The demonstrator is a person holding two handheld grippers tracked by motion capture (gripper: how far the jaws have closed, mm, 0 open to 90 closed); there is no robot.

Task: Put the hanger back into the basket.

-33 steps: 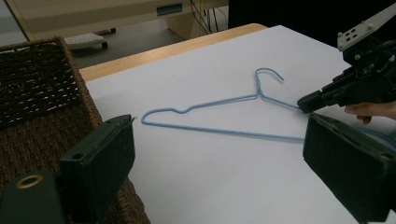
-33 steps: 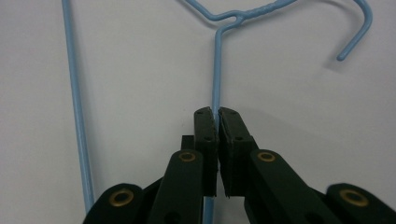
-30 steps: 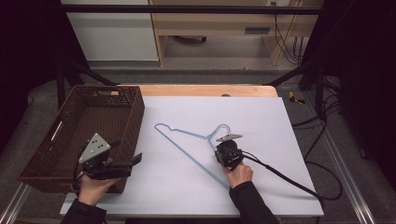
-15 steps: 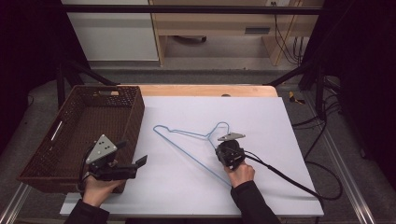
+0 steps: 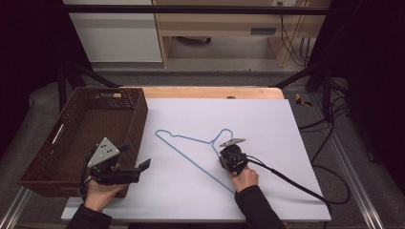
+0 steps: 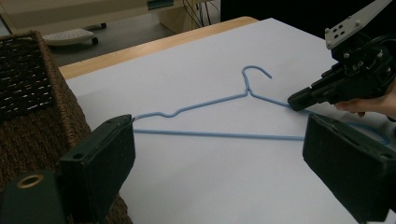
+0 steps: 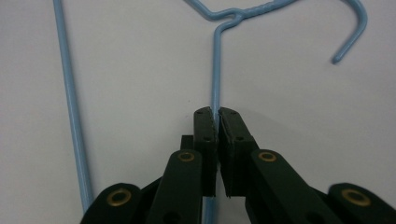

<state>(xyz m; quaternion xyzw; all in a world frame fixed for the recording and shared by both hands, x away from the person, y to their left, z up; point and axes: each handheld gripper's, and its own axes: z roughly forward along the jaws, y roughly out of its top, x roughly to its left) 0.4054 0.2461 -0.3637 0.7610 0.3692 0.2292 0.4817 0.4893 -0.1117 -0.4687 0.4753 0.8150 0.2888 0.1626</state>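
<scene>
**Inspector:** High view first. What is lying on the table?

**Assistant:** A light blue wire hanger (image 5: pixel 191 151) is lying flat on the white sheet (image 5: pixel 267 124), hook toward the far edge, long straight bar running diagonally toward the person. The right gripper (image 5: pixel 228 153) is sitting on its right shoulder wire, just below the hook. The left gripper (image 5: pixel 138 168) is hovering beside the near corner of the brown wicker basket (image 5: pixel 86 129), well apart from the hanger.

**Inspector:** Left gripper view?

**Assistant:** The left gripper (image 6: pixel 219 158) is showing both jaws spread wide with nothing between them. Beyond them the hanger (image 6: pixel 210 134) is appearing as thin, smooth blue wire: curved hook, a twisted neck, a small dip in the left shoulder. The other gripper (image 6: pixel 299 100) is pinching the right shoulder wire at its tip.

**Inspector:** Right gripper view?

**Assistant:** The right gripper (image 7: pixel 218 114) is clamping the hanger (image 7: pixel 215 70); the jaws are standing almost together with the blue wire running straight between the pads. The hook is curling off at upper right, the twisted neck is sitting above the jaws, and the long bar is running down the left side.
</scene>
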